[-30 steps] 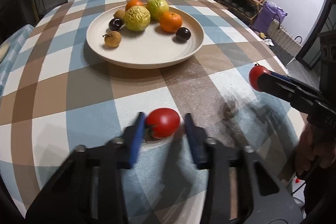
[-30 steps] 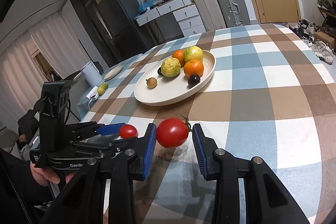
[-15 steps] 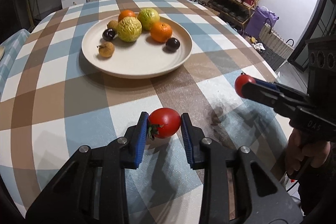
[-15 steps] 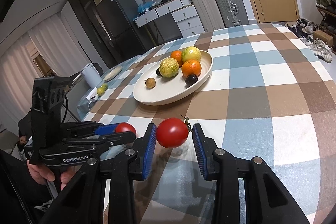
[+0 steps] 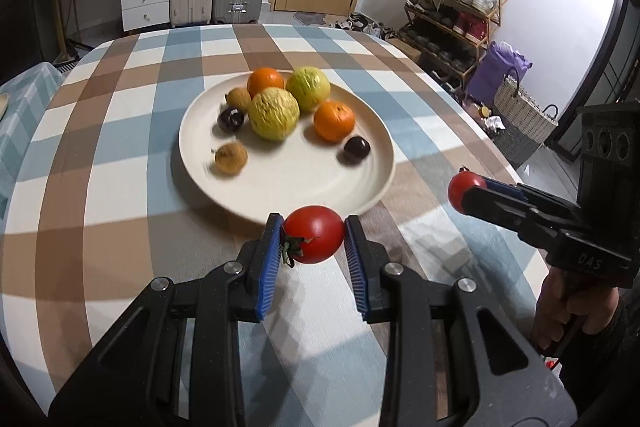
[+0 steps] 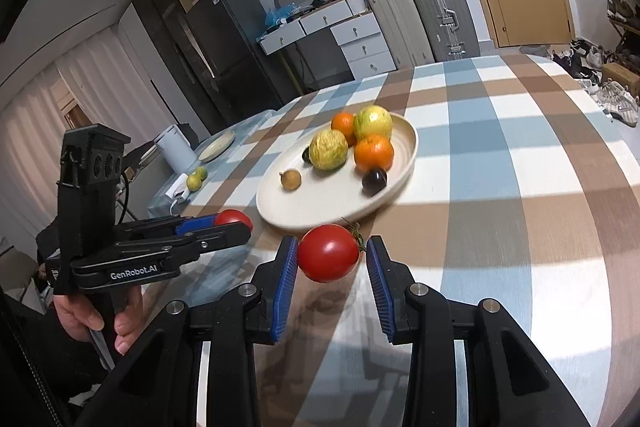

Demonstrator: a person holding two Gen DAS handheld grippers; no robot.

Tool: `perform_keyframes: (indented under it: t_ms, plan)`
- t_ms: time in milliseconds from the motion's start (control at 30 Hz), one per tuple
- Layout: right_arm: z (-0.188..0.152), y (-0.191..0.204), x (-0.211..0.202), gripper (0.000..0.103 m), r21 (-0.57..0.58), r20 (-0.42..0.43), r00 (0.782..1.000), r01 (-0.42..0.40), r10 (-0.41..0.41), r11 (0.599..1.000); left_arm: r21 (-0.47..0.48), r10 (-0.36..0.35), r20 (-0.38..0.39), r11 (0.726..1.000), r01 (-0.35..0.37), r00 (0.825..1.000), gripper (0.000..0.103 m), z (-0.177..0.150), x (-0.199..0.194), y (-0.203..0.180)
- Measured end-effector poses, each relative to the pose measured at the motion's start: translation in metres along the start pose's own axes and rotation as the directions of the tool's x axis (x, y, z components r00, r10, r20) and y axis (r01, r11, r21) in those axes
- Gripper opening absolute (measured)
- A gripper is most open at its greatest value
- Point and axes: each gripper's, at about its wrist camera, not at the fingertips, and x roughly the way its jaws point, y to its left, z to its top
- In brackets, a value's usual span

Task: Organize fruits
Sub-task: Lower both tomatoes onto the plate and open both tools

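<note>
My left gripper [image 5: 312, 241] is shut on a red tomato [image 5: 314, 234] and holds it above the checked tablecloth, just in front of the cream plate [image 5: 372, 195]. My right gripper [image 6: 330, 259] is shut on a second red tomato [image 6: 328, 258], also lifted near the plate [image 6: 320, 219]. The plate holds two oranges, two yellow-green fruits, two dark plums and two small brown fruits. Each gripper shows in the other's view: the right one [image 5: 460, 187] at the right, the left one [image 6: 236, 223] at the left.
The round table with its checked cloth [image 5: 120, 227] drops off at the right toward a shoe rack [image 5: 452, 11] and a basket [image 5: 520, 115]. A side table at the left carries small green fruits [image 6: 197, 179] and a white jug [image 6: 174, 147].
My left gripper closed on its tomato, lifted it off the cloth and moved toward the plate. My right gripper kept its tomato and moved a little nearer the plate.
</note>
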Motion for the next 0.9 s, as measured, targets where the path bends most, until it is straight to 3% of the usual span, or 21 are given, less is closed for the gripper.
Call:
perform_keyframes:
  t_ms: [433, 900]
  plan:
    - [0.061, -0.007, 0.041, 0.036, -0.028, 0.005, 1.0, -0.025, 0.026, 0.999, -0.032, -0.018, -0.002, 0.999, 0.018, 1.0, 0.028, 0.043, 0.046, 0.015]
    - [0.075, -0.008, 0.103, 0.036, -0.048, -0.096, 0.995, -0.045, 0.04, 0.998, -0.041, -0.065, -0.003, 0.997, 0.064, 0.998, 0.028, 0.056, 0.079, 0.032]
